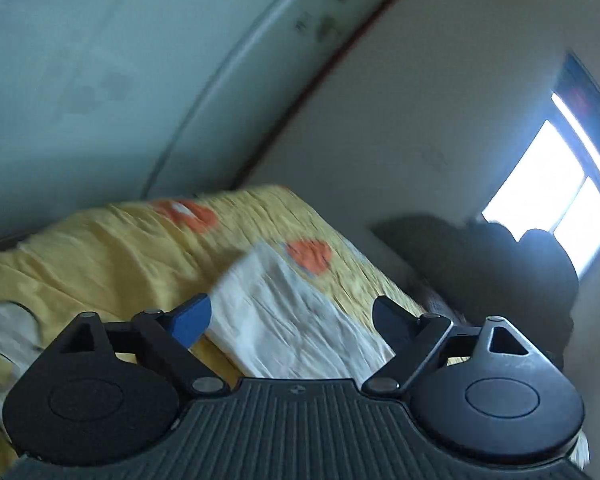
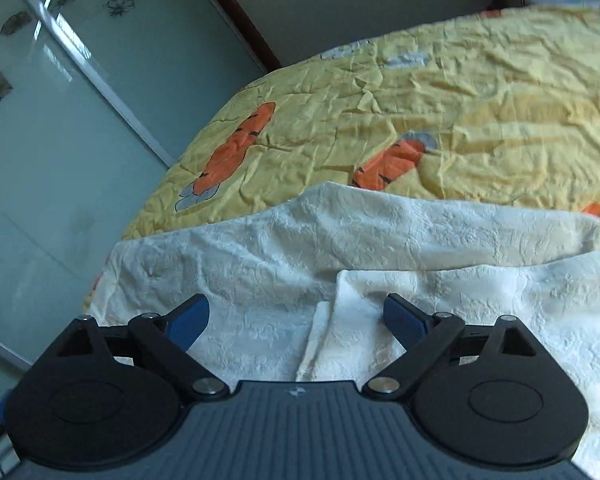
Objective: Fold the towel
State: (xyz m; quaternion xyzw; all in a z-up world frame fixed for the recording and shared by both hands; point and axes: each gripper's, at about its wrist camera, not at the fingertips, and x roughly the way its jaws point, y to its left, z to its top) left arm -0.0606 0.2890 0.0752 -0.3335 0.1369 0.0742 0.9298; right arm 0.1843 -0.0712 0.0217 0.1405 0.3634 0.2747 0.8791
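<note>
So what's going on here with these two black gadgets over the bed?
A person is folding a white towel on a yellow carrot-print bedspread, using a hand-held gripping tool in each hand. Right now both the left tool and the right tool are open and hold nothing. The towel lies partly folded, with one layer doubled over near the right tool.

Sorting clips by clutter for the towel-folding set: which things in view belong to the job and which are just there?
Part of the job:
- white towel, partly folded
- left gripper, open
- right gripper, open

Just there:
- yellow bedspread under the towel
- glass sliding door
- window
- dark heap by the window
</note>
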